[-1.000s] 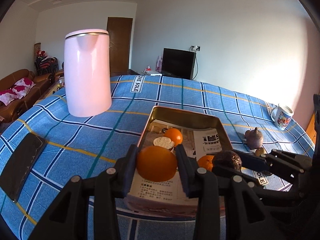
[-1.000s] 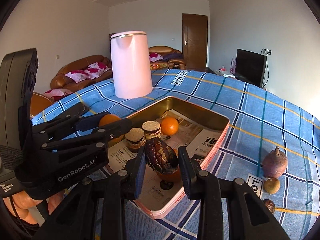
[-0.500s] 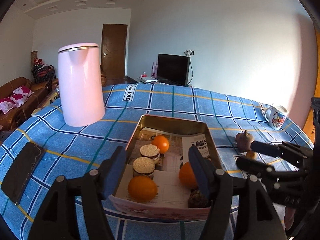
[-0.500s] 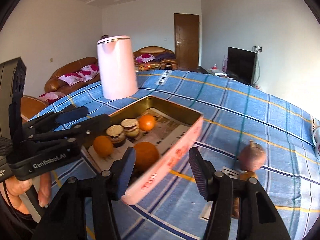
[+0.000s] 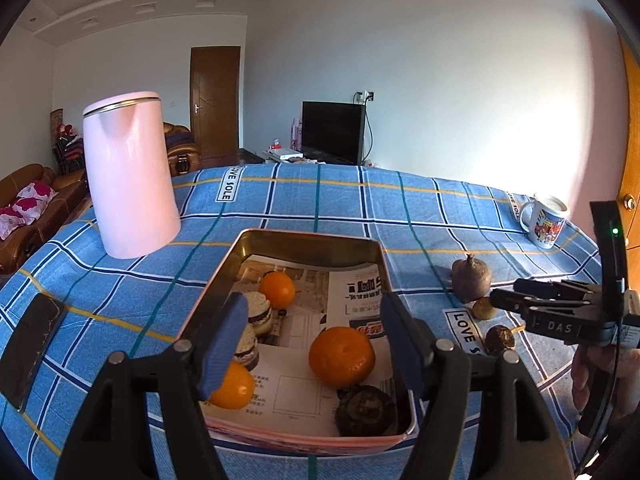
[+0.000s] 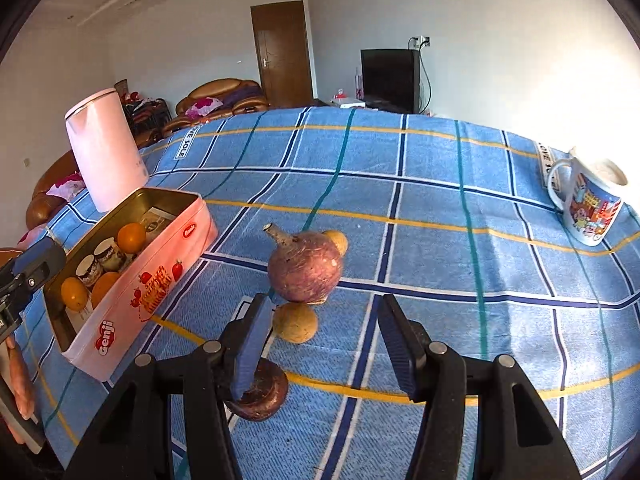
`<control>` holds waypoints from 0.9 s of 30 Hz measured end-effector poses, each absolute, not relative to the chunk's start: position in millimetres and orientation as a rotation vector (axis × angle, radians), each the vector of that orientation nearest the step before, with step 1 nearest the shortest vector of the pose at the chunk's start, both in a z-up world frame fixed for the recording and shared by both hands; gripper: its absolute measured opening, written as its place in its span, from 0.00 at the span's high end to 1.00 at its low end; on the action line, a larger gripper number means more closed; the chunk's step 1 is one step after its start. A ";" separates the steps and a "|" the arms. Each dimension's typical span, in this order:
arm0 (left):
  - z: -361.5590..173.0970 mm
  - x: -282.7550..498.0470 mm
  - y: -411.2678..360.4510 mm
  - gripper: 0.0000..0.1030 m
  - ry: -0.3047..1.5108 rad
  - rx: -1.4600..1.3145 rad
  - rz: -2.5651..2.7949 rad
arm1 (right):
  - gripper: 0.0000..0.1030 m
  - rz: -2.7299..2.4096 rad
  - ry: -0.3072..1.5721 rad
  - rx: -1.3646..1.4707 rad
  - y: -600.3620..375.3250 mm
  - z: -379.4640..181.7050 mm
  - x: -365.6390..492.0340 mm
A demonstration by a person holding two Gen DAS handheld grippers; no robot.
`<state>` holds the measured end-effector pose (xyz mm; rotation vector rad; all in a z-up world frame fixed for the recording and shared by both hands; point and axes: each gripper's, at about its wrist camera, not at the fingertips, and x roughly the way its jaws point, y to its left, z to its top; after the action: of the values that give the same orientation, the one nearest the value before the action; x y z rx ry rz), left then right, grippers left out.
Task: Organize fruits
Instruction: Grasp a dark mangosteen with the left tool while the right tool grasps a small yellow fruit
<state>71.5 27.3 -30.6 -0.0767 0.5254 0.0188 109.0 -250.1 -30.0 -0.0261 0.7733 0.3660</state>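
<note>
A gold tin (image 5: 304, 240) lined with newspaper holds three oranges (image 5: 342, 356), a dark fruit (image 5: 366, 410) and small round cakes (image 5: 256, 312). My left gripper (image 5: 312, 320) hovers at the tin's near end, its jaws opening with nothing between the pads. To the right of the tin (image 6: 152, 280), my right gripper (image 6: 324, 320) stands open over loose fruit on the cloth. A purple bulb-shaped fruit (image 6: 304, 268) lies just ahead of it. A tan fruit (image 6: 296, 322) sits by its left finger, and a dark brown fruit (image 6: 260, 396) lies under that finger.
A pink kettle (image 5: 128, 176) stands at the back left of the blue checked tablecloth. A dark phone (image 5: 32, 344) lies near the left edge and a printed mug (image 6: 588, 204) at the far right. Another tan fruit (image 6: 338, 240) sits behind the purple one.
The left gripper let go of its orange, which now lies in the tin, and drew back. The right gripper dropped the dark fruit in the tin and swung right to the loose fruit.
</note>
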 end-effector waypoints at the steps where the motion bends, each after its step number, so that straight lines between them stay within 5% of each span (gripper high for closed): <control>1: -30.1 71.5 24.7 0.31 0.524 -0.072 0.014 | 0.45 0.373 0.790 -0.024 -246.2 -33.4 112.6; 6: -27.8 71.3 14.3 0.31 0.523 -0.058 -0.013 | 0.55 0.406 0.886 0.001 -232.0 -50.9 128.9; 9: -26.0 73.7 7.8 0.28 0.528 -0.053 -0.029 | 0.70 0.402 0.909 -0.007 -228.9 -54.2 134.4; 27: -38.3 109.6 -81.4 0.28 0.663 0.016 -0.267 | 0.71 0.336 0.733 0.040 -303.9 -23.7 100.4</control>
<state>109.6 -81.4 -38.3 0.0162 0.6635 -0.2669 100.4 -303.9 -23.7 0.0400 0.7327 0.3361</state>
